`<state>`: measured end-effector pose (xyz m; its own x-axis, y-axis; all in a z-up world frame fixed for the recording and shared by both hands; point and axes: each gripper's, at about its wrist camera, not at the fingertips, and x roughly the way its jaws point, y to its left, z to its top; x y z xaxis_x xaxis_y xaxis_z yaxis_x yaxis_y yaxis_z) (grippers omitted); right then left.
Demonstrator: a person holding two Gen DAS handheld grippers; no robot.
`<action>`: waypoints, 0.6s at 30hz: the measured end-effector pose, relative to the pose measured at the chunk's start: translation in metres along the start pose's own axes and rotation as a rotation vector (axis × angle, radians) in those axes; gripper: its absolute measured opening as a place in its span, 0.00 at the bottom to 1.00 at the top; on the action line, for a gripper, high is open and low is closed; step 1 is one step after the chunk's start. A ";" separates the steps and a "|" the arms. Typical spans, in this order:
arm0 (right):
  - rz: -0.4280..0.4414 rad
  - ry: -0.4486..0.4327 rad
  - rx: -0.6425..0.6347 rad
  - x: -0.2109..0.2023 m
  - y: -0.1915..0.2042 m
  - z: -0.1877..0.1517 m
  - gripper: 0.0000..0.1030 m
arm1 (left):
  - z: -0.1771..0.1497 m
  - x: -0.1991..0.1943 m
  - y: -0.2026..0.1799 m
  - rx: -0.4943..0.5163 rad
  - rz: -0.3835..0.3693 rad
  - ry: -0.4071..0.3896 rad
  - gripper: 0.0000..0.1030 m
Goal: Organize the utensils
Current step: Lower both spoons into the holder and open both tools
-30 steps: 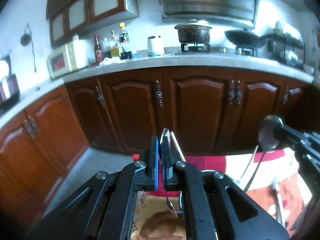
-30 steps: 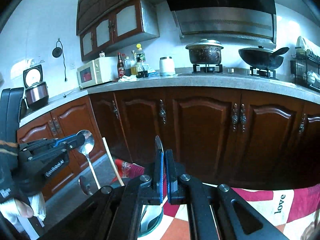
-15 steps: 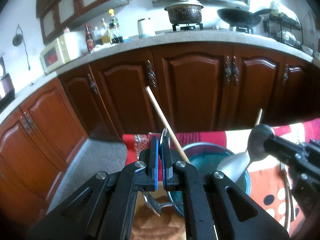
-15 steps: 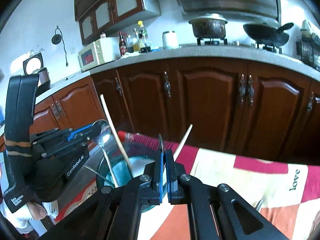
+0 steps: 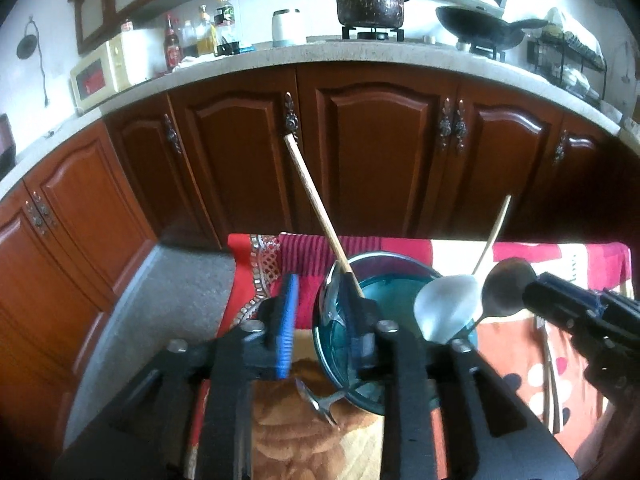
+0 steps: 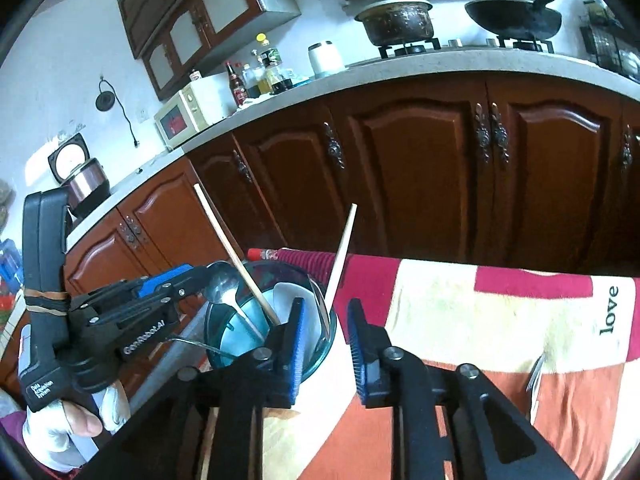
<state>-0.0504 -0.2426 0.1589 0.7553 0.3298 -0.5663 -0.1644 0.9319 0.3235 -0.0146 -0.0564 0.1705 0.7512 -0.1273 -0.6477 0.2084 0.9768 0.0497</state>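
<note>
While the brown cabinets (image 5: 372,152) fill the background behind it, the tabletop (image 6: 500,320) is covered with a red, cream and orange cloth, and the teal glass bowl (image 5: 384,284) stands on this cloth near its far left corner. Two wooden chopsticks (image 5: 316,204) lean inside the bowl, one toward its left rim and one toward its right rim, with their upper ends high above the bowl. A white spoon (image 5: 448,308) rests with its head over the right rim of the bowl. The left claw (image 5: 320,320) is at the near left side of the bowl and its jaws are opening; a metal spoon lies against the bowl rim by its right finger, but I cannot tell if the pads touch it. The right claw (image 6: 326,334) is at the right side of the bowl, its jaws are also opening, and a dark metal spoon (image 5: 506,286) is at its tip, just beside the white spoon. A fork (image 5: 320,398) lies on the cloth in front of the bowl.
</note>
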 end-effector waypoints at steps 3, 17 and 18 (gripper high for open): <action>-0.003 0.008 -0.005 -0.004 0.001 -0.002 0.19 | 0.000 -0.010 0.000 -0.004 -0.009 -0.006 0.30; -0.025 0.002 -0.034 -0.039 0.005 -0.015 0.26 | -0.010 -0.047 -0.023 0.032 -0.016 -0.025 0.34; -0.030 0.007 -0.036 -0.042 0.005 -0.017 0.26 | -0.012 -0.050 -0.026 0.039 -0.018 -0.024 0.34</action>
<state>-0.0935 -0.2488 0.1713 0.7558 0.3029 -0.5805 -0.1649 0.9461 0.2789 -0.0655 -0.0736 0.1922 0.7621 -0.1492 -0.6301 0.2459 0.9669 0.0683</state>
